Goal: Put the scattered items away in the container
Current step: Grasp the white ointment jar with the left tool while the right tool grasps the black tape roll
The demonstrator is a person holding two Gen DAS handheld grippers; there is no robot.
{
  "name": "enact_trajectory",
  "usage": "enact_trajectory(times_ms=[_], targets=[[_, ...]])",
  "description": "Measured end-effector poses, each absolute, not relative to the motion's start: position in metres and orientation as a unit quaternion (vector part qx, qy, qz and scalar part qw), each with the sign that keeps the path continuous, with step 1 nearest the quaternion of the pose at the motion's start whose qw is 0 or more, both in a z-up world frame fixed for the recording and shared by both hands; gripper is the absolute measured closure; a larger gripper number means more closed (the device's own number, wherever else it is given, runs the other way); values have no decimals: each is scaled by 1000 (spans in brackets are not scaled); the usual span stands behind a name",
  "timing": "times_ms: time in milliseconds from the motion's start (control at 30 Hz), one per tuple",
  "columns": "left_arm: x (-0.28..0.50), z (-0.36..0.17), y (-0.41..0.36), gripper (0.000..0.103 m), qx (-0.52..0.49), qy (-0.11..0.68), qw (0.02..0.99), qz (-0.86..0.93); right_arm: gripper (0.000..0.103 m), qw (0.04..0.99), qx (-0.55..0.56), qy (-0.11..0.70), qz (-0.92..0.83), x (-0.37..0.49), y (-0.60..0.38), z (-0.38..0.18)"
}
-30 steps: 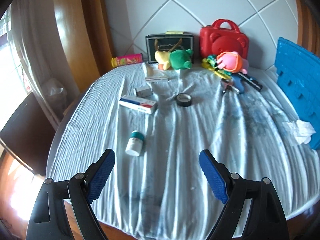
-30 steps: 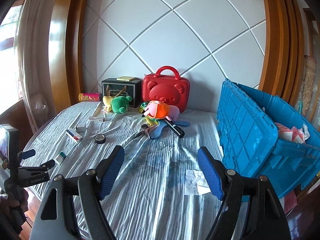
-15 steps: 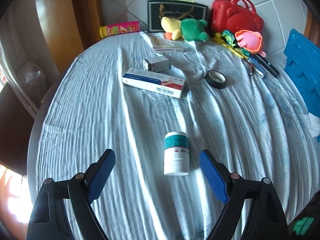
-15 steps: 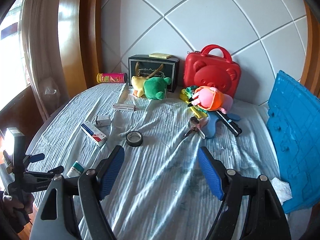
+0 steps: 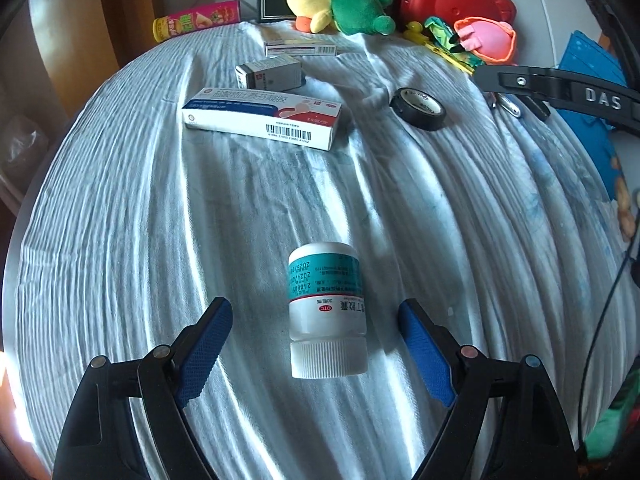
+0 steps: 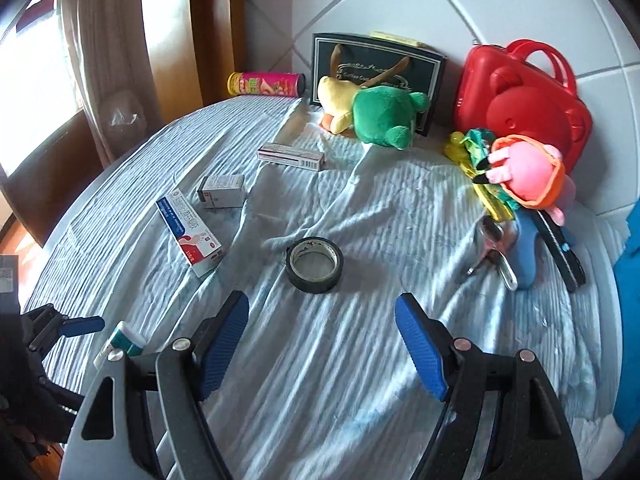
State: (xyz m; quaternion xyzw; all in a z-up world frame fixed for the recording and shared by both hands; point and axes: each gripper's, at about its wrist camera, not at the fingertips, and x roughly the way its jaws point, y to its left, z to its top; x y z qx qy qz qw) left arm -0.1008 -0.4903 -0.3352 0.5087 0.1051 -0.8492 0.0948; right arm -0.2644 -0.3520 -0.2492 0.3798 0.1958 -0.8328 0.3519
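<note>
Left claw (image 5: 316, 344) straddles pill bottle (image 5: 326, 312), untouched.

White pill bottle (image 5: 327, 312) with teal label lying on its side lower centre of my left view, cap toward me, black tape roll (image 6: 315, 265) flat mid-frame of my right view, blue container (image 6: 631, 312) at right edge

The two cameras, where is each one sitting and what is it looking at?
Left wrist: on the left gripper, looking down at the pill bottle between its open blue fingers.
Right wrist: on the right gripper, facing the tape roll; the left gripper shows at the left edge.
Shared: bottle, tape, long medicine box, green plush.
</note>
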Motion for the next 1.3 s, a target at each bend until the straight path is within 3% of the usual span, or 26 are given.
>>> enact_trajectory(times_ms=[133, 533, 667, 767, 867, 933, 1300], targets=[[-102, -336, -492, 17, 509, 106, 87, -850, 28, 363, 395, 237, -810, -296, -387, -278], [-103, -335, -504, 17, 508, 116, 70, -850, 28, 363, 457, 239, -776, -335, -415, -329], [-103, -334, -506, 17, 507, 123, 67, -850, 46, 358, 475, 212, -775, -341, -408, -330], [-103, -333, -506, 31, 507, 125, 61, -851, 47, 353, 477, 211, -776, -341, -406, -327], [-103, -332, -504, 34, 510, 115, 60, -850, 47, 350, 469, 210, -783, -336, -403, -322], [-101, -331, -507, 46, 510, 117, 63, -850, 47, 348, 465, 210, -787, -334, -402, -320], [-101, -326, -519, 46, 509, 137, 72, -847, 47, 348, 452, 221, -791, -329, -400, -318]])
